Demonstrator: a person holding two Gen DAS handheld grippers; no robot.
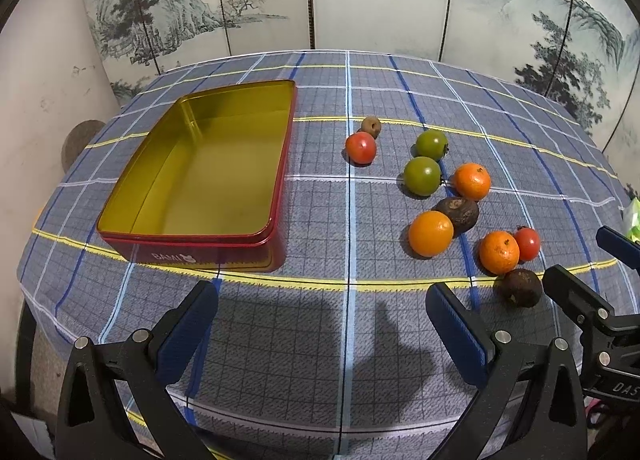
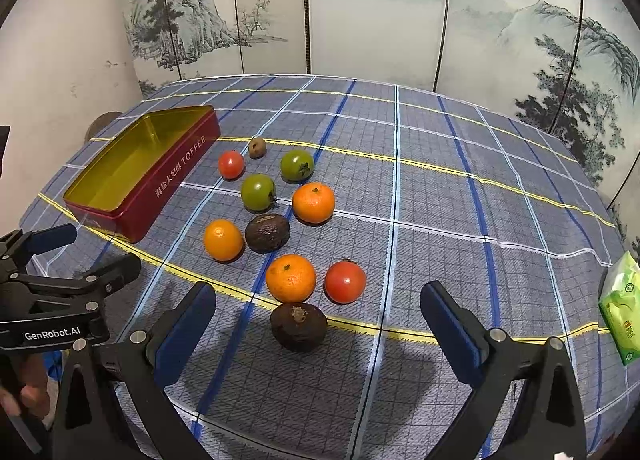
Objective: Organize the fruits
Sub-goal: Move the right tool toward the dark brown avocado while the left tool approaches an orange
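While both claws (image 1: 320, 324) gape, tin (image 1: 276, 164) beside fruits (image 1: 430, 232)

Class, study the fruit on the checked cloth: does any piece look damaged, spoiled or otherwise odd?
Yes. Two dark brown fruits look shrivelled and rough, perhaps overripe: one nearest the right tongs, one between the oranges. A small brown fruit by the far red tomato also looks withered. The tin holds nothing.
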